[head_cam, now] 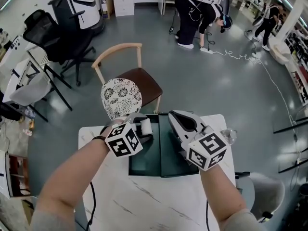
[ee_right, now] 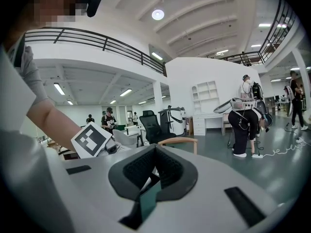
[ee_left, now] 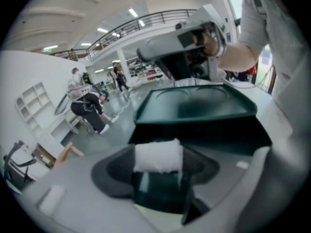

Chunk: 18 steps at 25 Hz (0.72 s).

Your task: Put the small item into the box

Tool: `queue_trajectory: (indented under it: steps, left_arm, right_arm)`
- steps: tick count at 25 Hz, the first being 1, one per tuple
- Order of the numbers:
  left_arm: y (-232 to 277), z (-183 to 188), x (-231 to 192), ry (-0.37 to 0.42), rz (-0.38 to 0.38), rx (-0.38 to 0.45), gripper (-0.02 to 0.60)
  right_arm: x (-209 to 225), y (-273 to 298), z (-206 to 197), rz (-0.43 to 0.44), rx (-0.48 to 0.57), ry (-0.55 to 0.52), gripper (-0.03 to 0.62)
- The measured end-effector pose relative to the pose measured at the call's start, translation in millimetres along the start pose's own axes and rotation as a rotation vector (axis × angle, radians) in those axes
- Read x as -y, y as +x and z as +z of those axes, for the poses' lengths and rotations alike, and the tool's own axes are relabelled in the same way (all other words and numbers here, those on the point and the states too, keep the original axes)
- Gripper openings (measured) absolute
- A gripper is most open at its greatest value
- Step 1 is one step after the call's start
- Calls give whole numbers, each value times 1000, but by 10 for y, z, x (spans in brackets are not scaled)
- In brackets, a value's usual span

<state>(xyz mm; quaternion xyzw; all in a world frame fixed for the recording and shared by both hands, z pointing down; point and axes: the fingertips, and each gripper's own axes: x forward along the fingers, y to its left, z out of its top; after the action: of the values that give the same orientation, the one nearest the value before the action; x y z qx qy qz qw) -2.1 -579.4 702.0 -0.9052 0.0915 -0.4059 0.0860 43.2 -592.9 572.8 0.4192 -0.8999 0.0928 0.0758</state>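
Left gripper view, tongs [ee_left: 159, 174] clamping white roll [ee_left: 158, 155], box [ee_left: 194, 106] interior dim

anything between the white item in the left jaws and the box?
Nothing. The left gripper view shows the white item just over the open green box, only air between.
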Motion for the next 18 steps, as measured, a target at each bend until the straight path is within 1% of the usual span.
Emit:
queue_trajectory:
  steps: [9,18]
  left_arm:
    - [51,-60,-27,26,20,-27,291]
    - [69,-56,-38,24,24,-31,295]
  right_arm:
    - [-13,26,-31,3,7,3,8]
    - [-43,40,-25,15,7,4,8]
